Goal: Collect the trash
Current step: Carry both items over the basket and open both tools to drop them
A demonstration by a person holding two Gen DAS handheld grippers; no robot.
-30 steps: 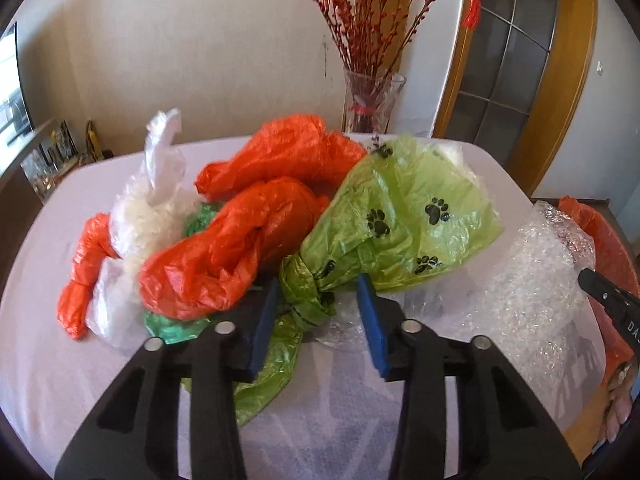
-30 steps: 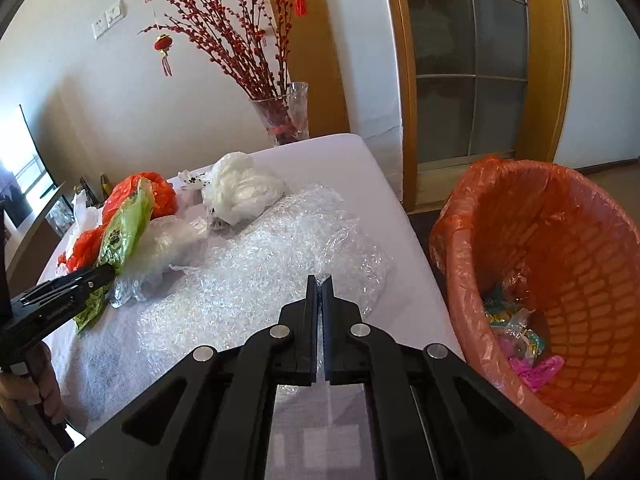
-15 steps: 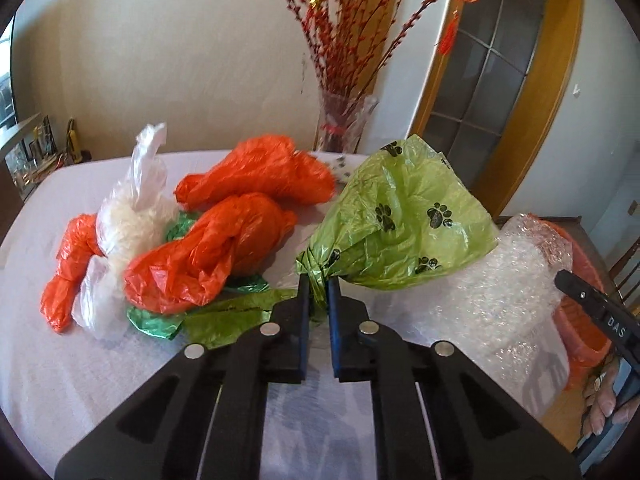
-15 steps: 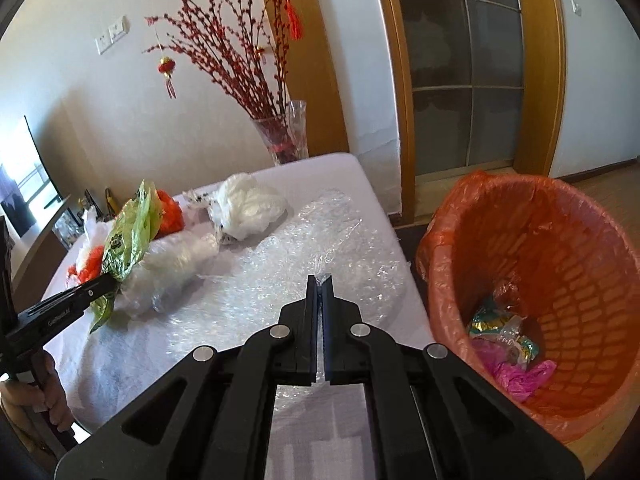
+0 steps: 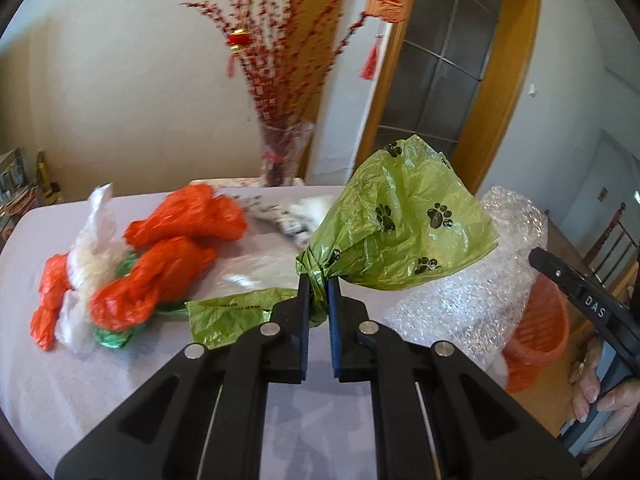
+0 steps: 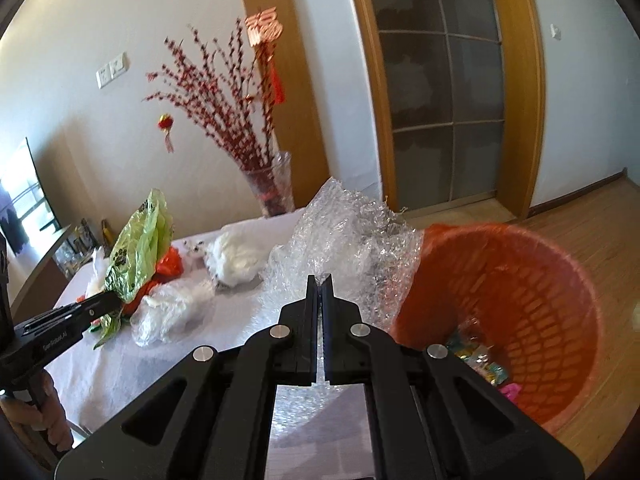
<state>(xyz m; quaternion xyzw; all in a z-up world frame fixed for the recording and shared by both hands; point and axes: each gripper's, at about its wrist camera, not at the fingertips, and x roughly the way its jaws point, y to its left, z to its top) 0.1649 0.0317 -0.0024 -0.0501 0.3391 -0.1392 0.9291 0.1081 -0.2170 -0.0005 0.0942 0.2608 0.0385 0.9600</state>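
above table [image 5: 100, 368], left gripper [image 5: 318, 284] level

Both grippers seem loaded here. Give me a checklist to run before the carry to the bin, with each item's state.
1. Left gripper shut on the green paw-print bag at its knot: ok.
2. Bag lifted off the table: ok.
3. Right gripper shut on the bubble wrap: ok.
4. Bubble wrap fully off the table: cannot tell.
5. Orange bin open, with room: ok.
6. Other bags not snagged: cannot tell.

Two orange bags [image 5: 184, 220] lie at nine o'clock, plus one paw-print green bag [image 5: 400, 224]. One bubble wrap sheet [image 6: 352, 240], one orange basket [image 6: 520, 312], one vase [image 6: 272, 184].
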